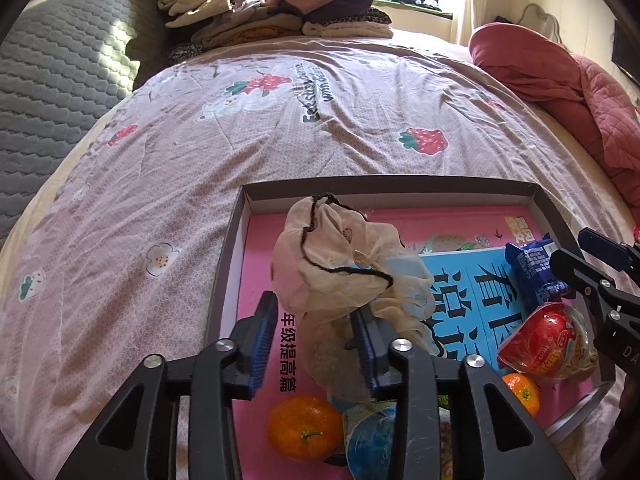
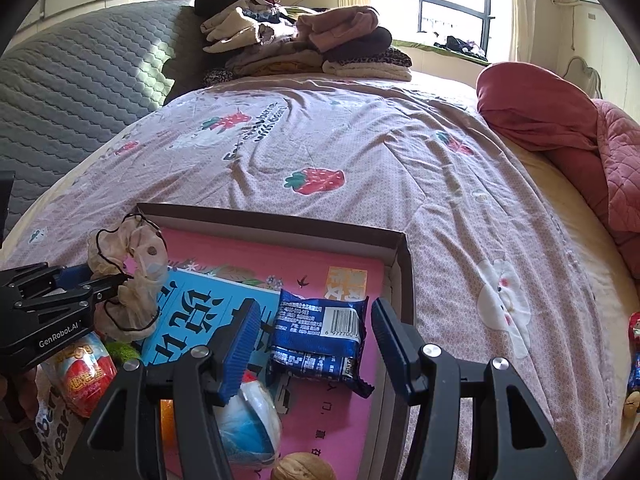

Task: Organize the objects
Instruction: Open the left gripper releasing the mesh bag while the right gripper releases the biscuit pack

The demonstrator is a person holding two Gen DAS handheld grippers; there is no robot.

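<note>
A shallow cardboard box (image 1: 384, 186) lies on the bed, lined with a pink book (image 1: 260, 264) and a blue book (image 1: 472, 292). A beige scrunchie with dark trim (image 1: 332, 248) stands bunched in the box. My left gripper (image 1: 316, 344) is open around its lower part: the right pad touches the fabric, while the left pad stands apart from it. In the right wrist view, my right gripper (image 2: 316, 340) hangs open over a blue snack packet (image 2: 320, 340), without touching it. A red wrapped egg (image 1: 548, 344), two oranges (image 1: 304, 428) and a walnut (image 2: 304, 468) also lie in the box.
The strawberry-print bedspread (image 1: 280, 140) spreads beyond the box. Folded clothes (image 1: 280, 8) are piled at the far end, a red quilt (image 1: 560, 80) lies at the right, and a grey quilted pad (image 1: 52, 80) at the left. Small snacks (image 2: 634, 352) lie on the bed's right edge.
</note>
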